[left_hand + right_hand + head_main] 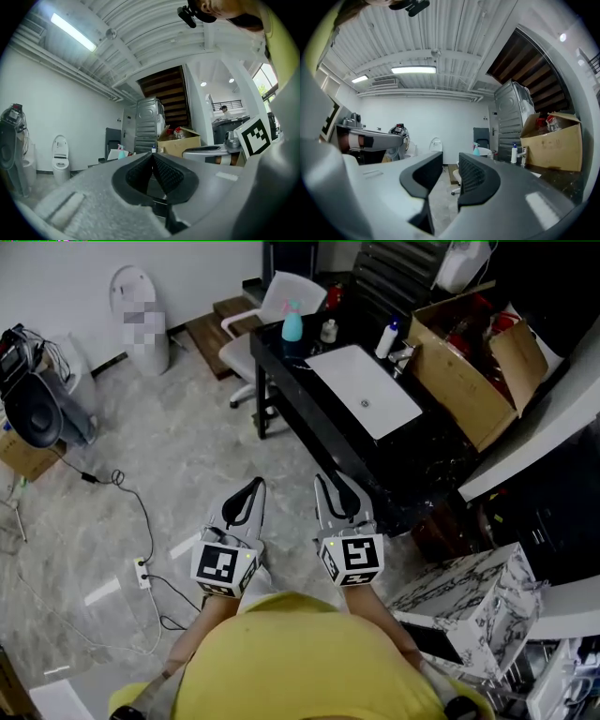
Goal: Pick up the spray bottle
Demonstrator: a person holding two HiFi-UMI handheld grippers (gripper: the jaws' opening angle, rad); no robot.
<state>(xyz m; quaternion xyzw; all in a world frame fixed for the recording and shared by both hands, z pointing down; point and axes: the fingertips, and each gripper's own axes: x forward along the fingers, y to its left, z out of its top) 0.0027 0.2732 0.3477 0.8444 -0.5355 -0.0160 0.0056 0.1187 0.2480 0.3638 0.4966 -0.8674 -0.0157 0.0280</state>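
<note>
The spray bottle [292,322], teal with a pink head, stands upright at the far end of the black counter [323,423], well ahead of both grippers. It shows small in the left gripper view [120,151] and in the right gripper view [476,148]. My left gripper [255,487] is held level in front of me over the floor, its jaws meeting at the tips [152,155] with nothing in them. My right gripper [327,482] is beside it near the counter's near corner. Its jaws [450,160] stand a little apart, with only floor between them.
A white sink basin [364,390] is set in the counter, with a white bottle [386,338] and an open cardboard box [473,367] beyond it. A white chair [272,310] stands by the counter's far end. Cables [131,512] lie on the marble floor; a marbled box [478,606] is at right.
</note>
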